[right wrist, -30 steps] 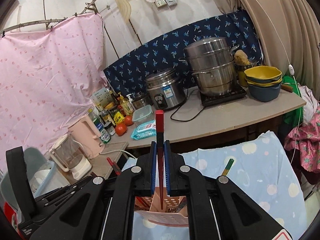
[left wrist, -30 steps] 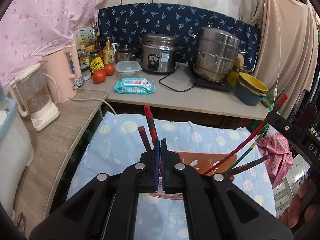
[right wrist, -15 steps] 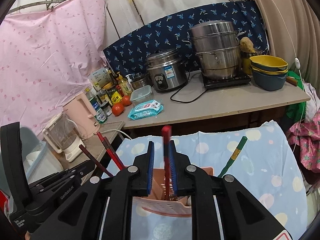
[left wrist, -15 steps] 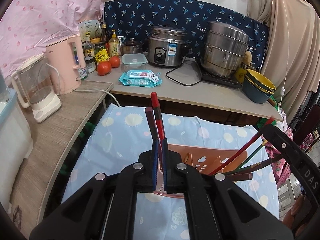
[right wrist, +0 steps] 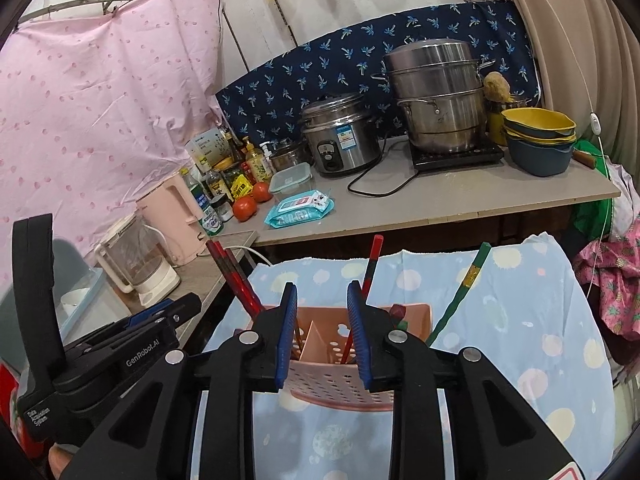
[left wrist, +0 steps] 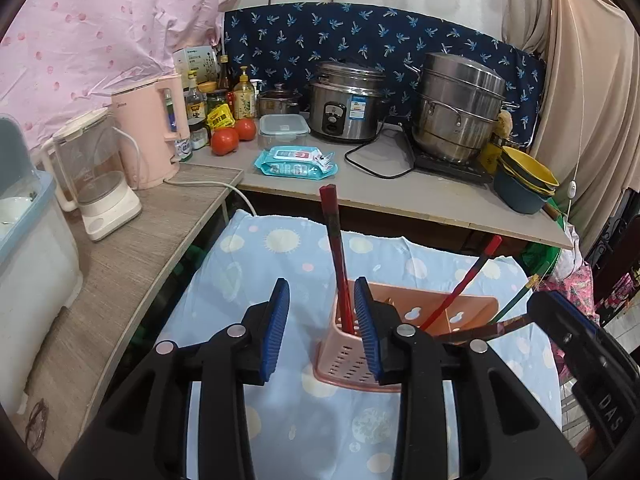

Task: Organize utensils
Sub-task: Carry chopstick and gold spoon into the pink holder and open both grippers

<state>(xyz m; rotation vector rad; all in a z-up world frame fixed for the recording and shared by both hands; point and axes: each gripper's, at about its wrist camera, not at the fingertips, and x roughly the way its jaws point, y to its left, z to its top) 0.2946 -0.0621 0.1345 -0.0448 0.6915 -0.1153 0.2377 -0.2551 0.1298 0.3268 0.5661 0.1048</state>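
A pink perforated utensil holder (left wrist: 404,336) (right wrist: 332,376) stands on the blue dotted cloth (left wrist: 256,280). Red chopsticks (left wrist: 336,256) stand in its left compartment; another red chopstick (left wrist: 460,284) leans in the right one. In the right wrist view, red chopsticks (right wrist: 236,280) lean left, one red chopstick (right wrist: 370,268) stands in the right compartment, and a green chopstick (right wrist: 464,288) leans right. My left gripper (left wrist: 322,324) is open and empty just above the holder's left end. My right gripper (right wrist: 322,328) is open and empty above the holder.
A counter (left wrist: 400,196) behind holds a rice cooker (left wrist: 348,100), steel steamer pot (left wrist: 456,108), stacked bowls (left wrist: 524,184), wipes pack (left wrist: 296,162), tomatoes (left wrist: 224,140) and bottles. A side shelf (left wrist: 120,264) at left holds a pink kettle (left wrist: 148,136) and blender jug (left wrist: 96,176).
Both grippers were shut on red chopsticks over the holder. Both have opened, and the chopsticks now stand free in the holder. Both grippers have drawn back slightly.
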